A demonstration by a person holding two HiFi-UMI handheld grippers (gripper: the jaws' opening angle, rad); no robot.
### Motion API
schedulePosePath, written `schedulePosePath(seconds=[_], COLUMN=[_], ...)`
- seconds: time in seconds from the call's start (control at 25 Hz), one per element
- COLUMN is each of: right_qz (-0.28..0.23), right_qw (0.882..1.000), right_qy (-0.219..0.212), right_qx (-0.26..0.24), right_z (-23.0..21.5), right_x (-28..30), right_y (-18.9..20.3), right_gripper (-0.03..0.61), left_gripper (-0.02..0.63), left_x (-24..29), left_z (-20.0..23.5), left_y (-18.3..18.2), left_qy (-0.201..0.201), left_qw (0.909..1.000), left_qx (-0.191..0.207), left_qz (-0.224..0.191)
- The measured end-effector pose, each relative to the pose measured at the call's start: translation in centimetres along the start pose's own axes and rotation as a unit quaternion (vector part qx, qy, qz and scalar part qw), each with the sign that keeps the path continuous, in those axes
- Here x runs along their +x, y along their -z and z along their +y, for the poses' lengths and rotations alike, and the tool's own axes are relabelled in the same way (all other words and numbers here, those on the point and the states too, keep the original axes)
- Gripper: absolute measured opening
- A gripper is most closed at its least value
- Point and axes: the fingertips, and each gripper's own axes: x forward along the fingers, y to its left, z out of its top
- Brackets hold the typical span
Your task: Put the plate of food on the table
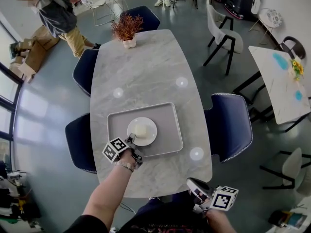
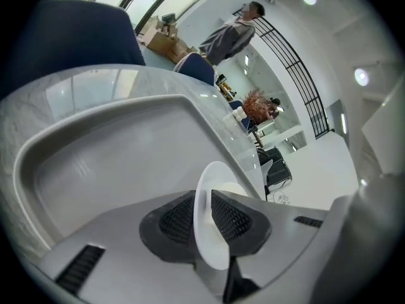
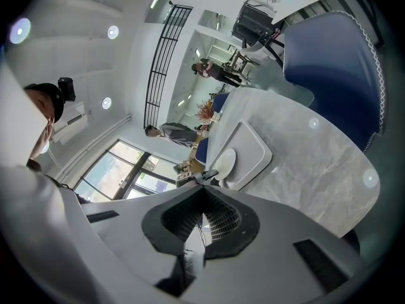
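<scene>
My left gripper (image 1: pixel 130 141) is at the near-left rim of the plate (image 1: pixel 151 125). In the left gripper view the rim stands edge-on between its two black pads. The jaws are slightly apart. Each pad sits just beside a face of the rim, and I see no clear squeeze on it.

The plate is white and round, with a pale block of food (image 1: pixel 140 130) at its middle. It rests flat inside a gray tray (image 1: pixel 167 123), a little left of the tray's centre and toward its near edge. The tray lies on the gray marble table (image 1: pixel 146 67), at the end nearest me.

My right gripper (image 1: pixel 193 185) hangs off the table, below its near right corner and close to my body. It is well apart from the tray. In the right gripper view its pads meet at the tips and nothing is between them.

A dried plant in a white pot (image 1: pixel 127 30) stands at the far end of the table. Dark blue chairs (image 1: pixel 228 125) are pulled up along both long sides. A second pale table (image 1: pixel 284 89) stands to the right with a small bunch of flowers on it. A person in a gray top (image 1: pixel 56 13) bends over near cardboard boxes (image 1: pixel 34 50) by the windows at the far left.
</scene>
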Motion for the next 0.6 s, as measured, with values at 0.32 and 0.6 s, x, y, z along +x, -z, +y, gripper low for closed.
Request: schedulePosePath(seconds=[0.32,0.6], right_qz=[0.004,0.004], right_qw=[1.000,1.000], right_qy=[-0.001,-0.009], right_qx=[-0.002,0.001], right_z=[-0.3,-0.2], right_x=[-0.2,-0.3], right_y=[0.0,0.1], right_gripper=[0.011,0.011], left_gripper=[0.113,0.117], left_x=[-0.7,-2.3], left_z=[0.4,0.8], left_y=[-0.8,-1.4], left_qy=[-0.038,-0.035], left_qw=[0.9965,0.9940], left_qx=[0.074,0.099], left_qz=[-0.006,-0.031])
